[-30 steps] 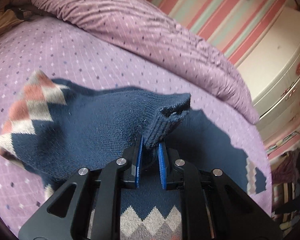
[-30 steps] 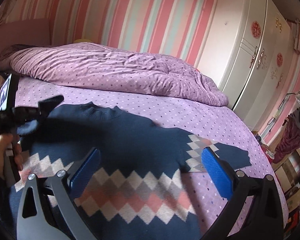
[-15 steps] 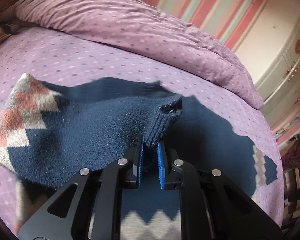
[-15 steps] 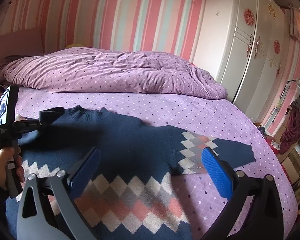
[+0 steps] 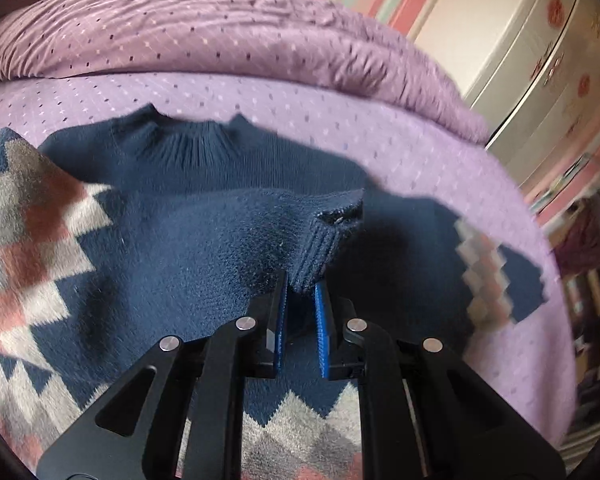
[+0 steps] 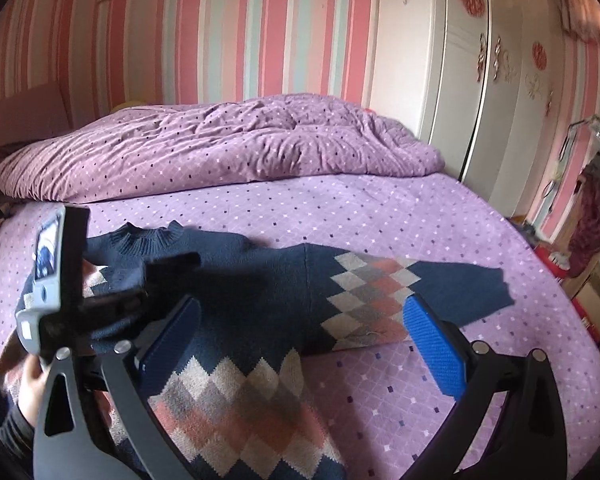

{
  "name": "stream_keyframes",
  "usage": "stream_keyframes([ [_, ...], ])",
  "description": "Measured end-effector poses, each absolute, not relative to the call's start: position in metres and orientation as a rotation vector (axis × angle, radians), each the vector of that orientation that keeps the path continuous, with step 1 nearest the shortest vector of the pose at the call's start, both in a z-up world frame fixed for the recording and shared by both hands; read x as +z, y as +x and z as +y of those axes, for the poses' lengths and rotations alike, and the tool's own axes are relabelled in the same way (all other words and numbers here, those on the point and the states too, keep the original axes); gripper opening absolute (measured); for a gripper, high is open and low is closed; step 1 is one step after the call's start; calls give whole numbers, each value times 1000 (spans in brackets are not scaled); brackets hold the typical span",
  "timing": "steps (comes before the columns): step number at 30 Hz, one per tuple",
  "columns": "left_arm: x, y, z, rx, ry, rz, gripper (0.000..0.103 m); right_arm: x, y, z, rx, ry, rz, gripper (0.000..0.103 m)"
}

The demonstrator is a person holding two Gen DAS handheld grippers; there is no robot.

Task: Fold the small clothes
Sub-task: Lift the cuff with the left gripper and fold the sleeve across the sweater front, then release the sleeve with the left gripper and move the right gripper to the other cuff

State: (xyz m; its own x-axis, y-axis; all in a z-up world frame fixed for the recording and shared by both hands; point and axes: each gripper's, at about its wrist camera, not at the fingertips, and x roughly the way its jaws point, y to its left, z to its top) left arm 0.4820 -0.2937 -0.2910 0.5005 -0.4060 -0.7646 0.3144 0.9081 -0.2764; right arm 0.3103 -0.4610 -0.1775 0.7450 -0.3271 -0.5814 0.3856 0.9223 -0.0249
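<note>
Navy knit sweater [image 6: 260, 304] lies flat on the purple dotted bedsheet [image 6: 340, 216], chest up for folding. The left gripper [image 5: 301, 286] is clamped on the ribbed sleeve cuff [image 5: 320, 248], held above the sweater's chest (evidently to fold the sleeve inward). The right gripper [image 6: 300, 344] hovers over the sweater's hem side, jaws wide and empty.

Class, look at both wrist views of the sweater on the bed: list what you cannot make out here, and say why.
- Sweater hem: cut off by the bottom edge, both views.
- Left sleeve's shoulder end: right wrist view, hidden behind the left claw and its handle.
- Right sleeve pattern: left wrist view, blurred.
- Cluttered shelves: right edge, too small and distorted.
</note>
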Motion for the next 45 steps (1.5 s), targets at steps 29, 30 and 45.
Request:
stream_keyframes([
  [29, -297, 465, -392, -293, 74, 970, 10, -196, 314, -511, -441, 58, 653, 101],
  [30, -309, 469, -399, -299, 88, 1014, 10, -196, 312, -511, -439, 62, 652, 101],
  [45, -242, 394, -321, -332, 237, 790, 100, -159, 282, -506, -434, 57, 570, 101],
])
